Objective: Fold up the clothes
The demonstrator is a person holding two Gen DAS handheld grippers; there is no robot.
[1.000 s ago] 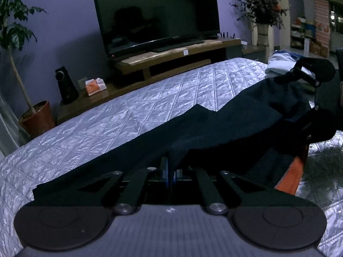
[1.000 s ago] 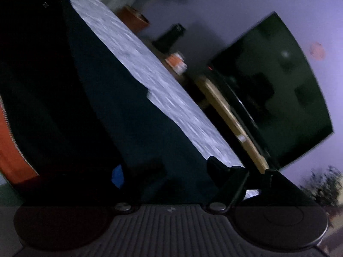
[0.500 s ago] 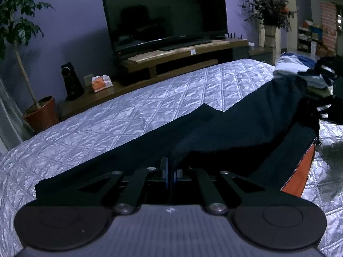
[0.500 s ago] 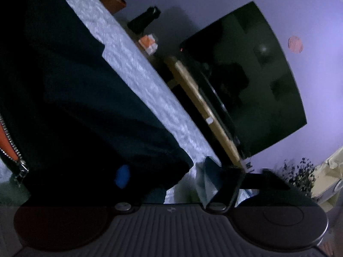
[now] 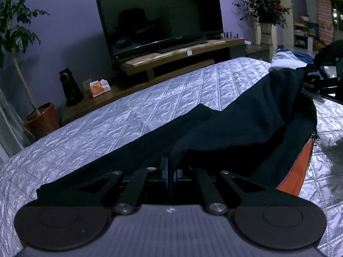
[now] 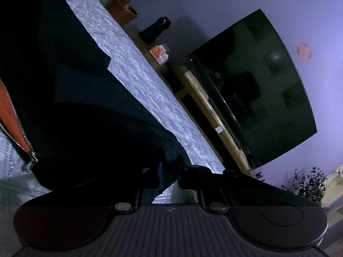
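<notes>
Left wrist view only: I see the dark jacket (image 5: 246, 128) stretched in a long band across the quilted bed cover (image 5: 133, 115), from my near fingers to the far right, where the right gripper (image 5: 317, 81) meets its far end. A pile of pale and blue clothes (image 5: 287, 57) lies behind that end; this shows in no other view.

Right wrist view only: the picture is rolled, so the bed runs diagonally and the television (image 6: 257, 90) leans. I see the zipper (image 6: 23, 137) with its metal end, beside the orange lining (image 6: 8, 107).

Both views: television, wooden stand (image 5: 182, 53), speaker (image 5: 70, 87), orange tissue box (image 5: 99, 85), potted plant (image 5: 40, 120).

Left gripper (image 5: 169, 174): pressed together, pinching a fold of the jacket's edge; it points gently downward over the bed.

Right gripper, own view (image 6: 169, 175): rolled to one side, its jaws are closing with dark cloth bunched between them; I take the pads to be pressing on it, though the spot is very dark.

Jacket position: on the bed, lifted a little at both held ends, orange lining turned out along the right edge.

Hard to make out: the fabric is nearly black in this dim room, so folds, sleeves and collar are lost to me. The right gripper is cut off by the frame edge in the left view.
</notes>
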